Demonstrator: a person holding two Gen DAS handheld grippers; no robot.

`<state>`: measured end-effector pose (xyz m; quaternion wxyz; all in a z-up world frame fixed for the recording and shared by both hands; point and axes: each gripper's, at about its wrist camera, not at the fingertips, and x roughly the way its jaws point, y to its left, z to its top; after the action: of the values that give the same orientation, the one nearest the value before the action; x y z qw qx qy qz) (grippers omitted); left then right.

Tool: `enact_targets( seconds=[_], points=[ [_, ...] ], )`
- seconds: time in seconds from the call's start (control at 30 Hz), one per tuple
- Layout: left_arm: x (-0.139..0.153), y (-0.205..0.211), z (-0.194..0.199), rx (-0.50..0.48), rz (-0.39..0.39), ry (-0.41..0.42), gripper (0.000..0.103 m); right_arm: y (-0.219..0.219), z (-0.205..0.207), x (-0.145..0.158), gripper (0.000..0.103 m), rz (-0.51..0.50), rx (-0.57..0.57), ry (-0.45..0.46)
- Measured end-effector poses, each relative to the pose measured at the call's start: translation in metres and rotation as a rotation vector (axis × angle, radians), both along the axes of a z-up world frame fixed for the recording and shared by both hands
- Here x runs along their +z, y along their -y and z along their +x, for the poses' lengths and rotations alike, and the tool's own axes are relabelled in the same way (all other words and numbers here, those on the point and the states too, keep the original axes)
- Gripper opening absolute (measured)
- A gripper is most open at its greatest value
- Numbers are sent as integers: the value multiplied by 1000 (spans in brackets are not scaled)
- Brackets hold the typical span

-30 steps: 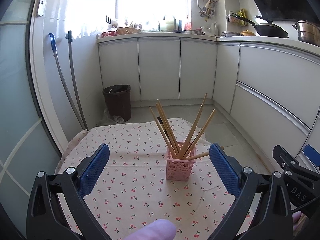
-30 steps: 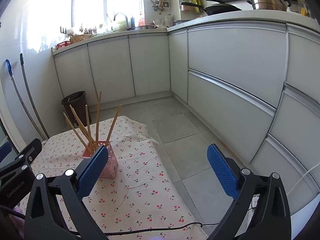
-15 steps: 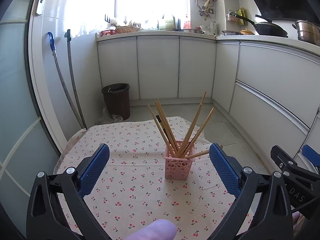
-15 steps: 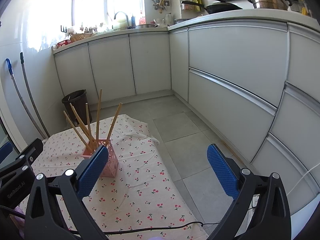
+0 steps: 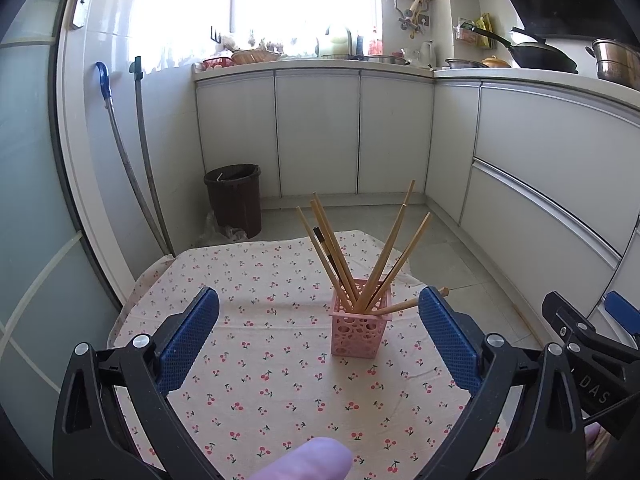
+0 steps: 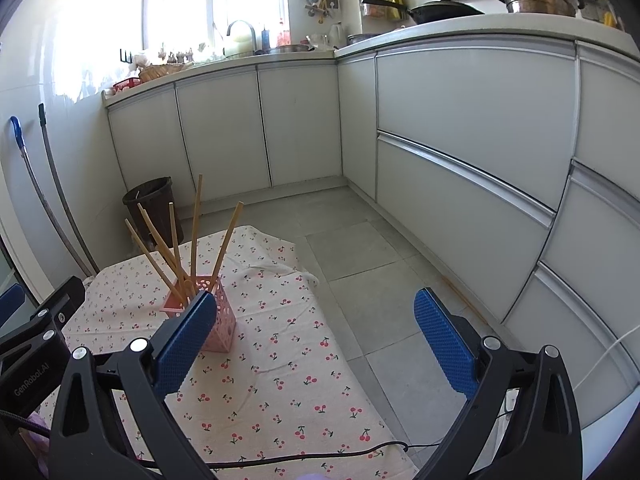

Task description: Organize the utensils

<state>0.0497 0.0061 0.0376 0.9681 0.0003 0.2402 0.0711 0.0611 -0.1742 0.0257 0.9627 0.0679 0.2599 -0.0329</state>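
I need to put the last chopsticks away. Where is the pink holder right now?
The pink holder stands on the cherry-print cloth on the floor, ahead of the left gripper in its view; in the right wrist view it sits lower left, behind that gripper's left finger.

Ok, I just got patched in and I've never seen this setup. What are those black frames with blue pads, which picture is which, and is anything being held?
Those are two hand-held grippers; a person carries one in each hand, with a camera on each looking along its blue fingers. One picture is from the left gripper, the other from the right gripper. Both are open and hold nothing. On the cherry-print cloth spread on the kitchen floor stands a pink holder with wooden chopsticks fanned out in it; one leans low over its rim. No loose utensils show on the cloth.
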Motion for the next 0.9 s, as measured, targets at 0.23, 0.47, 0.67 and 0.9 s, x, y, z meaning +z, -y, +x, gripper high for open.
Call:
enact_targets(
  seconds=[0.23, 0.47, 0.67, 0.9],
  points=[
    [-3, 0, 3, 6, -2, -7, 96, -1, 1, -1, 96, 0, 1, -3],
    [-5, 0, 4, 11, 0, -14, 96, 0, 3, -3, 96, 2, 0, -10],
    [-5, 1, 5, 11, 1, -16, 96, 0, 4, -4, 96, 4, 0, -13],
    [-7, 1, 7, 13, 2, -23, 96, 0, 5, -6, 96, 6, 0, -20]
  ],
)
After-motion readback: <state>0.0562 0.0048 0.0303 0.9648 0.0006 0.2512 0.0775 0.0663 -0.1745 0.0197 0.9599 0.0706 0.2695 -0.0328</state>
